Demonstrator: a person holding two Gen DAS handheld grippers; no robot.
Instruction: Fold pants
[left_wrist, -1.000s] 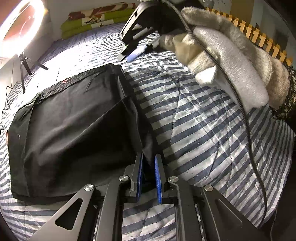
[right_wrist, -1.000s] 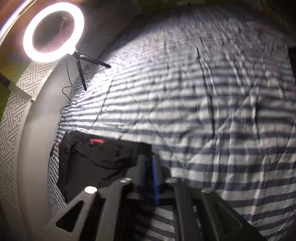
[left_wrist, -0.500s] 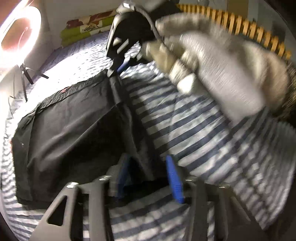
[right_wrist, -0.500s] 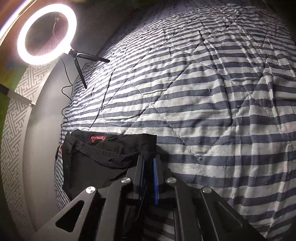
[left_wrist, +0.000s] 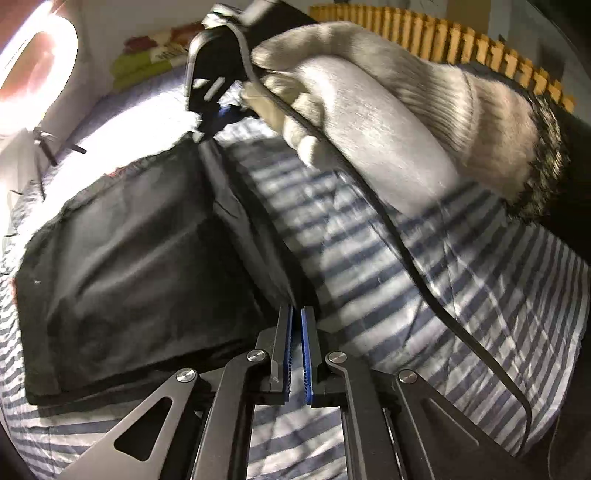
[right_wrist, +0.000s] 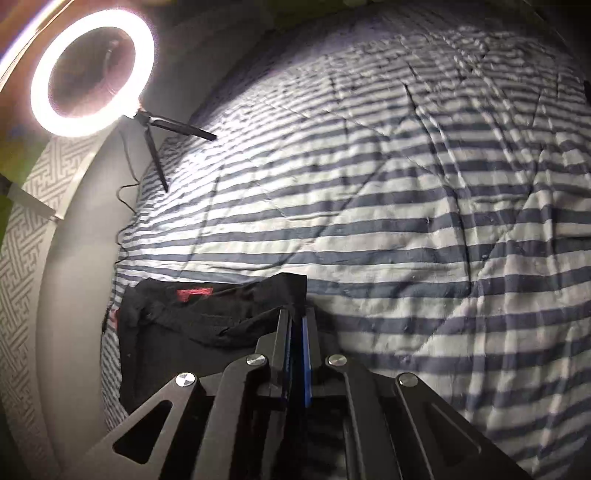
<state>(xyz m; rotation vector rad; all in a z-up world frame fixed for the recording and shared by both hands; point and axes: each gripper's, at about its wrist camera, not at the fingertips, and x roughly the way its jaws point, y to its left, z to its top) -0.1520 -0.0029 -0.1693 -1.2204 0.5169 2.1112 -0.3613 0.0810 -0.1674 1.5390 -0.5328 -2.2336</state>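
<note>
Pinching the near right corner of the black pants (left_wrist: 129, 258), the left gripper (left_wrist: 297, 314) sees a gloved hand (left_wrist: 388, 122); only the right view shows the right gripper (right_wrist: 297, 314) clamping the far corner on the striped quilt (right_wrist: 406, 221).

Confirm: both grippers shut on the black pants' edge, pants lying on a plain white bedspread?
Not quite. The bedspread is striped blue and white, not plain, as the right wrist view shows. The left gripper and right gripper are shut on the black pants.

The right gripper (right_wrist: 297, 317) pinches a corner of the black pants (right_wrist: 192, 325) on the striped quilt (right_wrist: 406, 206); a ring light (right_wrist: 92, 72) shines at the upper left.
</note>
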